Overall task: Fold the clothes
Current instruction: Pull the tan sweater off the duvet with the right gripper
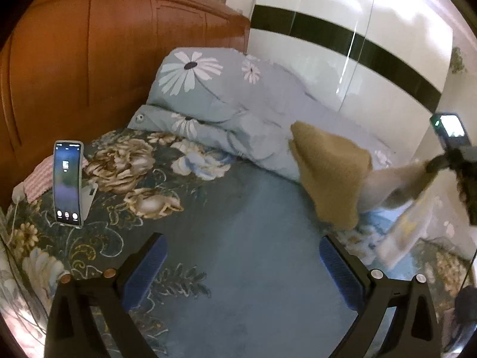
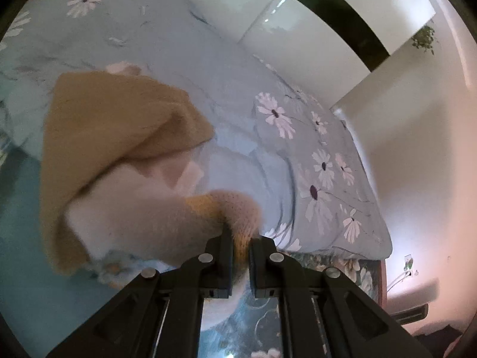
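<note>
while the right gripper (image 2: 241, 240) pinches a tan and cream knitted garment (image 2: 119, 161) between nearly closed jaws, lifting it above the floral bedsheet (image 1: 226, 208) near the blue duvet (image 2: 208, 68), the left gripper (image 1: 241, 256) hangs wide open, empty, over the sheet.

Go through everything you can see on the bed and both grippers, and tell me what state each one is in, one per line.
Left gripper: open, holding nothing.
Right gripper: shut on the knit garment.
Knit garment: tan and cream, lifted, hanging unfolded, blurred.
Phone: propped upright, screen lit.
Daisy-print quilt: bunched against the wardrobe.
Floral bedsheet: spread flat.
</note>
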Demonstrator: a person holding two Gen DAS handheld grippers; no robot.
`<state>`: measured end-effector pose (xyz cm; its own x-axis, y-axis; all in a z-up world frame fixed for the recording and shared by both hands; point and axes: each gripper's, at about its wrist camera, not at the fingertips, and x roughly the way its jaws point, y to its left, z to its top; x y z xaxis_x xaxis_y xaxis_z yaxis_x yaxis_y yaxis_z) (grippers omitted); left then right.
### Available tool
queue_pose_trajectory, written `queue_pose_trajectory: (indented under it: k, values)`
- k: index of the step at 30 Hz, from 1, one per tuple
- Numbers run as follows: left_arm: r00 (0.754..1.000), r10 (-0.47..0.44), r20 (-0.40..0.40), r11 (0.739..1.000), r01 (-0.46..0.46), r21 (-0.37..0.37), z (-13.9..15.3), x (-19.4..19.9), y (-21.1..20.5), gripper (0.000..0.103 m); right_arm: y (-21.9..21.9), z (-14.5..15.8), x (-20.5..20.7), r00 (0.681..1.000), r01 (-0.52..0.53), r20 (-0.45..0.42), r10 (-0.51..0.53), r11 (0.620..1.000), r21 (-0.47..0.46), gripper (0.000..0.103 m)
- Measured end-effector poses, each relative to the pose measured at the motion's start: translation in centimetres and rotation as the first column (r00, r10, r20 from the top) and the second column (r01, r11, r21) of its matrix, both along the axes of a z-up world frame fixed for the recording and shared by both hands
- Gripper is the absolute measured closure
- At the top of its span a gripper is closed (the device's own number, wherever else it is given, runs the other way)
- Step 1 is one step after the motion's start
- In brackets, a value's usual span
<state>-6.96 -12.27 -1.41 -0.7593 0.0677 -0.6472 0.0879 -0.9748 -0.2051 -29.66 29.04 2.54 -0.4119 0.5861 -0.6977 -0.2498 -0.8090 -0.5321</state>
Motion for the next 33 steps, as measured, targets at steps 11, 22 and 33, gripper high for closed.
queue_pose_trajectory:
  k: [11, 22, 33]
  values:
    - [0.994, 0.105, 0.032, 0.994, -0.104, -0.032, -1.6, -7.6, -0.2, 0.000, 3.7, 11.2, -13.9, 0.959, 0.041, -0.283, 0.016, 0.980, 0.196, 0.096]
    - [0.990, 0.078, 0.118, 0.996, -0.073, -0.044, -6.3, -12.2, 2.3, 0.000, 11.3, -4.0, -16.4, 0.981, 0.188, -0.073, -0.181, 0.977, 0.101, 0.095]
    - [0.988, 0.054, 0.143, 0.997, -0.047, -0.057, -6.1, -11.1, 3.0, 0.000, 14.0, -5.0, -9.0, 0.977, 0.183, -0.096, -0.190, 0.980, -0.071, 0.066]
